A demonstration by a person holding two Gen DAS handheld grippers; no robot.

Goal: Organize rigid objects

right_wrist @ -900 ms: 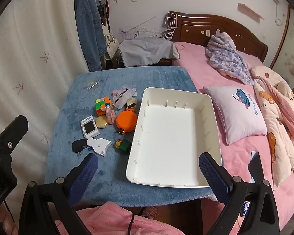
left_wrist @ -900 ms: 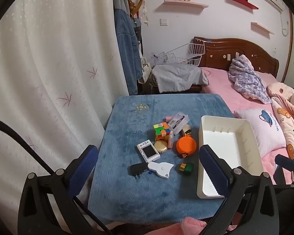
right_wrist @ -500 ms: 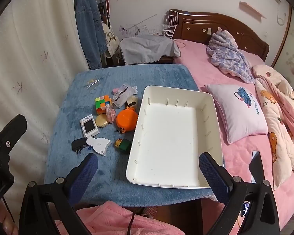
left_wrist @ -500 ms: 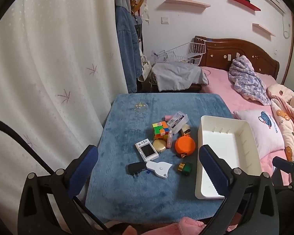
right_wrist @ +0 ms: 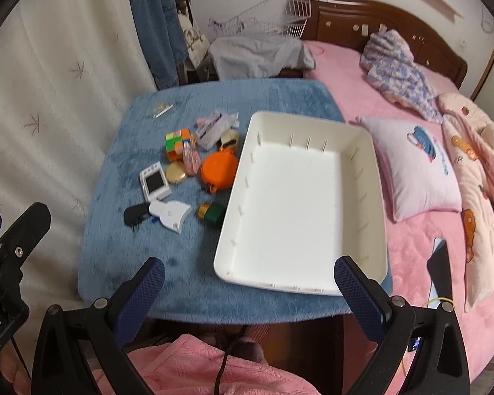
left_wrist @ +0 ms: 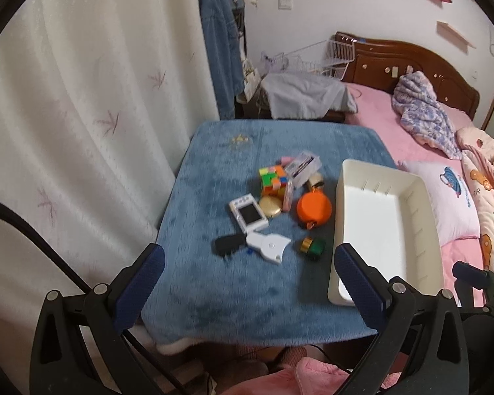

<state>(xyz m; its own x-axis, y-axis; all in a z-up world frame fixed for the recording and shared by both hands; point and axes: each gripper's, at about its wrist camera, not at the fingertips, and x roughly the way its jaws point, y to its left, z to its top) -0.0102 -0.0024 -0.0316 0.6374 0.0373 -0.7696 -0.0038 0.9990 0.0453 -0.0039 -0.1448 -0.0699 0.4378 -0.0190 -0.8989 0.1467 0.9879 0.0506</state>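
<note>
Both claws, left claw (left_wrist: 247,268) and right claw (right_wrist: 247,273), hang spread and empty; ahead, clutter awaits transfer into the white tray (right_wrist: 362,138).

Ahead of the right gripper (right_wrist: 246,281): open white tray (right_wrist: 375,164), nothing inside. Forward-left: clutter around orange case (right_wrist: 219,171), bare blue cloth (right_wrist: 115,256) nearer.

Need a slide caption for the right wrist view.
Open right gripper hovers before empty white tray; small objects clustered beside it.
</note>
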